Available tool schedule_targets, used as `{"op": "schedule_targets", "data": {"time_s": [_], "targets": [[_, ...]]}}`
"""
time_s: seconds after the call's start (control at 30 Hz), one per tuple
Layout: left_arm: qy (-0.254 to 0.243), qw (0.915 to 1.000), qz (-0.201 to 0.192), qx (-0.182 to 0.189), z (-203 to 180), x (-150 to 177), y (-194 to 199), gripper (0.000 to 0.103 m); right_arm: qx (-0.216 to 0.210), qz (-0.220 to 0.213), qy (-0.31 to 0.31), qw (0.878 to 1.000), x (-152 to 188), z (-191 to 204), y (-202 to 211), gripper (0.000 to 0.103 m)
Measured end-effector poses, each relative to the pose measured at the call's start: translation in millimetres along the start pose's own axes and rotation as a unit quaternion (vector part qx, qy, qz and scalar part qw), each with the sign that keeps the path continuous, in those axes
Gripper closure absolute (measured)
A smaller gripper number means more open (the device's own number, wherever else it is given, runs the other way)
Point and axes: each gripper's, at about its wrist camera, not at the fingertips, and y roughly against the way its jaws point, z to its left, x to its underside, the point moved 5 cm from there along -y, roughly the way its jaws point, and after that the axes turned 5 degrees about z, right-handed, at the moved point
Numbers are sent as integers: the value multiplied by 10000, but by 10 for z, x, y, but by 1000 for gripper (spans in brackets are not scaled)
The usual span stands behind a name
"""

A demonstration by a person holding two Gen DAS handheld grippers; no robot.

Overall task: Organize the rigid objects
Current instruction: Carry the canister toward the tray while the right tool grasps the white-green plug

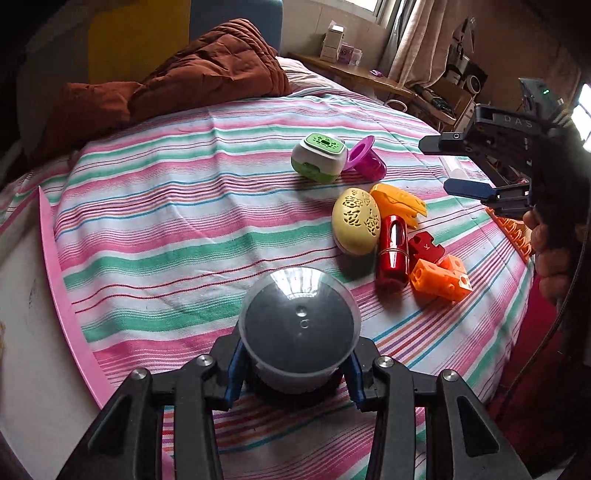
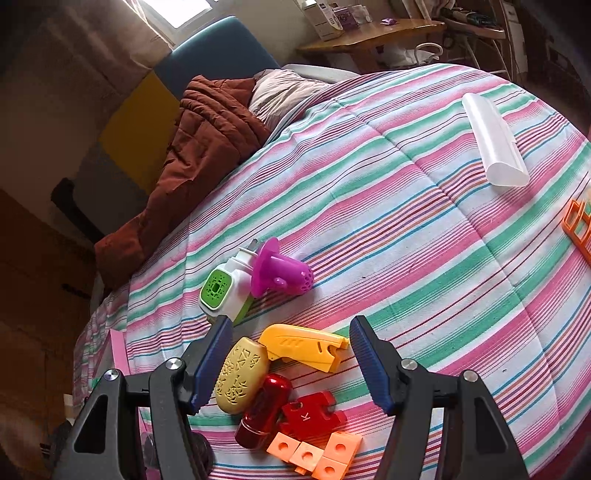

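1. Striped bed (image 1: pixel 184 229): carries a cluster of toys.
2. Domed capsule (image 1: pixel 299 332): clamped in the left hand-held gripper (image 1: pixel 295 373) above the sheet. Probably light, stiff and slick; gripping its lower rim seems safest.
3. Yellow egg (image 2: pixel 242 374): rigid, beneath the right hand-held gripper (image 2: pixel 291 363), whose jaws gape empty.

Striped bed (image 2: pixel 424 221) — carries a brown quilt (image 2: pixel 207 147), white tube (image 2: pixel 493 140) and clustered toys (image 2: pixel 288 387).

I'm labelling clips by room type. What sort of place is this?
Most likely a bedroom: toys lie on a bed with a striped sheet, a brown quilt bunched beside a pillow, and a wooden desk near a curtained window.
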Motion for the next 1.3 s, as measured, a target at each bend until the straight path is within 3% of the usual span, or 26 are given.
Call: {"op": "schedule_targets", "data": {"time_s": [0.57,0.73,0.83,1.0,1.03,1.07,1.1,1.3], "targets": [[-131,9986,-431,-266,-12,93,7,59,-427,682,973,9920,141,723,-429,36],[-5,9988,-463,-138,28,91,15,59,-129,808,829,9932,-57,821,-755,36],[46,9987,-490,-105,35,90,11,59,300,782,790,9933,-187,811,-934,33],[25,9986,-524,-94,42,94,8,59,456,962,505,9930,-339,717,-1214,32],[27,9985,-540,-92,47,99,10,59,471,963,545,9927,-353,715,-1250,38],[21,9984,-553,-97,47,101,11,59,572,891,713,9918,-365,739,-1254,47],[10,9984,-563,-101,47,104,10,59,691,894,899,9895,-360,767,-1263,50],[-7,9980,-626,-110,45,111,21,59,598,1273,1936,9710,-56,1028,-1276,50]]}}
